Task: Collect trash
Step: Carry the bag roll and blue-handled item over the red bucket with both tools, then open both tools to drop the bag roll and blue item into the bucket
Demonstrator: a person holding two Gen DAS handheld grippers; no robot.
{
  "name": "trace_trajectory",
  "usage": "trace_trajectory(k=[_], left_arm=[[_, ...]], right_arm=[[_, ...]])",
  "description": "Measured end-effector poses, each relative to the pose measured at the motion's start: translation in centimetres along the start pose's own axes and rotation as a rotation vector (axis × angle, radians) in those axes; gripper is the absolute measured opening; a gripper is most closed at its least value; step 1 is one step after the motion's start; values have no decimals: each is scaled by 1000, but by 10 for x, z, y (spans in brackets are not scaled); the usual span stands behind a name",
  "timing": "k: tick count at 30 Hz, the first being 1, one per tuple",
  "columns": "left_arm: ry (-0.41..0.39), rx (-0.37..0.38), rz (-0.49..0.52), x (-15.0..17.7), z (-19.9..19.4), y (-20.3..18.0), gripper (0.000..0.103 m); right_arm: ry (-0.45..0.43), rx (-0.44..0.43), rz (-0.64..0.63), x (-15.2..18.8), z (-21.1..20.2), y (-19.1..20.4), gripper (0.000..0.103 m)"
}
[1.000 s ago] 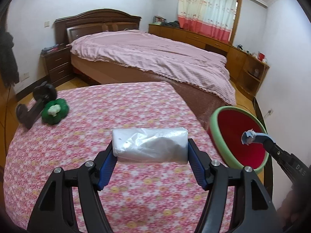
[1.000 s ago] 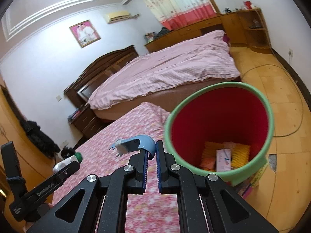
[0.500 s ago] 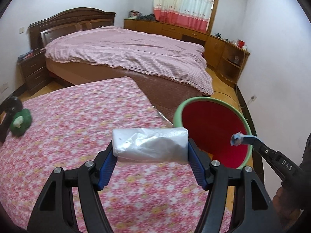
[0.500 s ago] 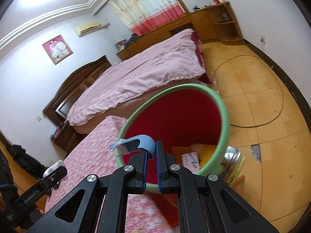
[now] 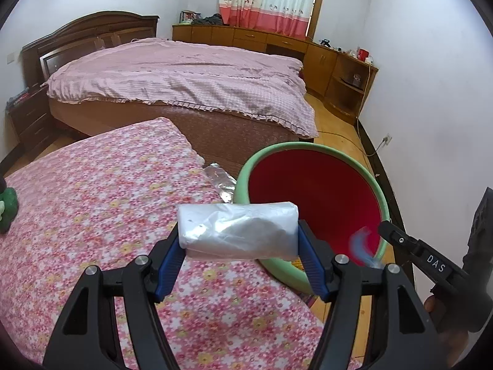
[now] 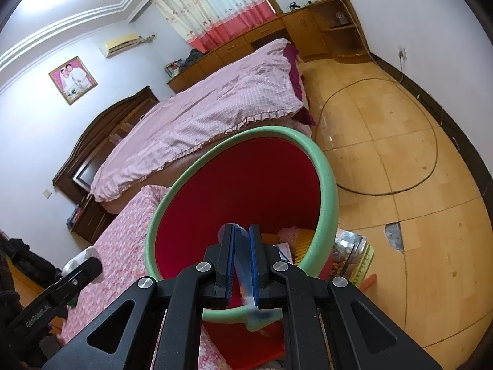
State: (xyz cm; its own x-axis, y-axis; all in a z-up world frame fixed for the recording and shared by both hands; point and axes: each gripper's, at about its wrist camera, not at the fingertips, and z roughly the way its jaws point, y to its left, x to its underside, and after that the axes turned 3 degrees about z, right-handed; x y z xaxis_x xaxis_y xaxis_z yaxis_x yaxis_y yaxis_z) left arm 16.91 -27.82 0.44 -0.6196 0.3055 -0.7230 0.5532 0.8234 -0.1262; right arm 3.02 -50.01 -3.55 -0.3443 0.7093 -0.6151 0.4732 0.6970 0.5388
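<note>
Both grippers have swung toward the red plastic bin with the green rim (image 5: pixel 311 166) since the earlier frames; it now fills the middle of both views, and the small blue-and-white scrap (image 6: pixel 246 280) that sat pinched at the right gripper's (image 6: pixel 242 262) tips now shows as a blur between fingers parted a little, over the bin's near rim. Judgement: the drop step is under way on the right; whether the scrap is already free, cannot tell. Left gripper (image 5: pixel 238 256) is clamped across the white plastic-wrapped packet (image 5: pixel 238 229), held above the pink floral tablecloth (image 5: pixel 92 203) at the bin's near edge, not yet over the mouth. Next move likely calls for carrying the packet forward and right past the rim, then opening. Bin contents visible from the right wrist: yellow ridged wrapper (image 6: pixel 303 242), pink crumpled piece (image 6: pixel 291 232), a white carton corner (image 6: pixel 285 249).
</note>
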Motion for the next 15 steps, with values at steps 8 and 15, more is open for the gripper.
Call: trace_trajectory(k=[8,15], left_arm=[[19,32,36,-1,18,-16,69],[32,74,94,-2,36,-34,69]], right_arm=[[-3,3,16,-3,3,-10,11],[-29,19,23,-9,-3,-17,13]])
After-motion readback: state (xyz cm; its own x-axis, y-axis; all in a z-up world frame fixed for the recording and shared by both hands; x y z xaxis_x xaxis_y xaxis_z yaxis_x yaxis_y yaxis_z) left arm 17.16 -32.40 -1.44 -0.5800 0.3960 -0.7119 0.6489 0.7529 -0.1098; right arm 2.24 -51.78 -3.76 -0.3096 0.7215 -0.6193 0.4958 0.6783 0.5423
